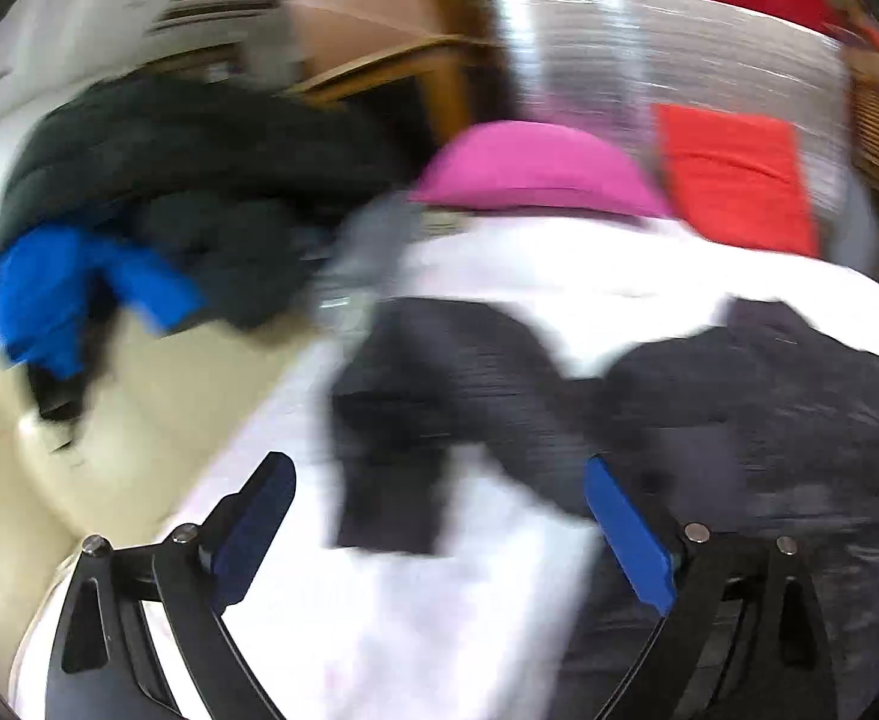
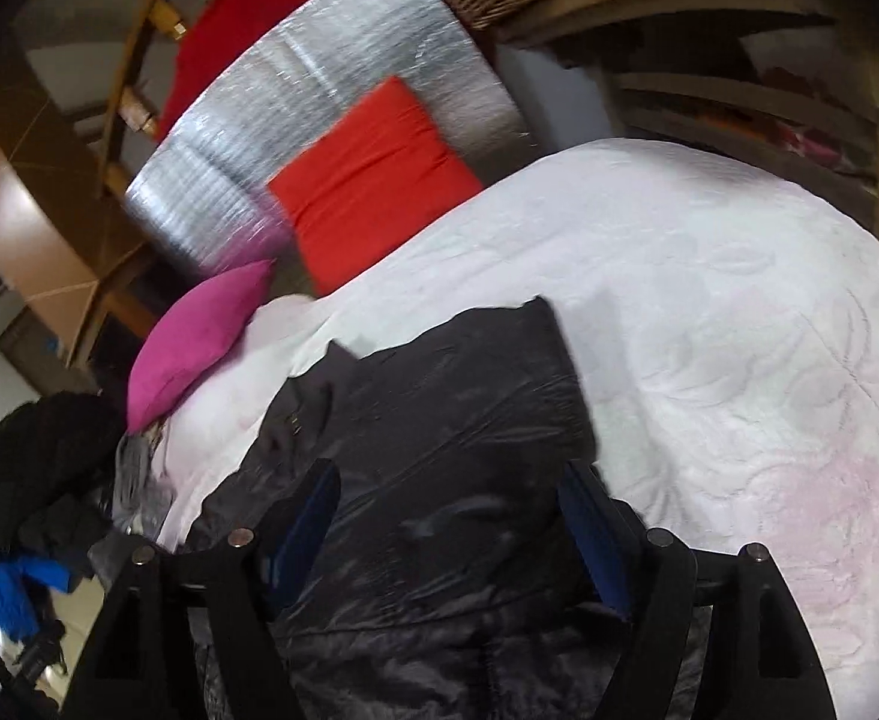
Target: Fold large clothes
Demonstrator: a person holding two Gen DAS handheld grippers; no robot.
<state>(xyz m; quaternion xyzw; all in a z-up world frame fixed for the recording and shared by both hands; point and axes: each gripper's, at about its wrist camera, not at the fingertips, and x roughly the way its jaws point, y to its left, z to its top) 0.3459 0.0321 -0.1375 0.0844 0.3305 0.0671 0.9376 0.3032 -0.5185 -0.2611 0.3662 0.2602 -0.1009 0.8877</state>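
Black-framed with blue pads, the left gripper (image 1: 439, 516) tilts downward over the bed, its jaws spread wide with nothing clamped between them; the view is blurred. Between and just beyond its fingers lies a loose sleeve or flap of the shiny black padded jacket (image 1: 739, 420), whose main bulk spreads past the right finger (image 1: 631, 540). Left of the left finger (image 1: 253, 528) is a cream quilted surface (image 1: 49, 480), and farther out on that side a heap of dark clothes with a bright blue garment (image 1: 139, 192). Well ahead of the fingertips a magenta cushion (image 1: 535, 168) rests at the far edge of the white quilted bedspread (image 1: 439, 630), with a flat orange-red cushion (image 1: 739, 180) to its right against a silvery foil mat (image 1: 649, 60).

In the right wrist view, the right gripper (image 2: 451, 516) also points down, rolled to one side, its jaws apart. The black jacket lies directly under and between its fingers, but whether the pads press the cloth I cannot tell. Left of the fingers, the clothes heap sits low, the magenta cushion ahead of it. To the right of the fingers the bedspread stretches bare toward wooden shelves (image 2: 769, 90).
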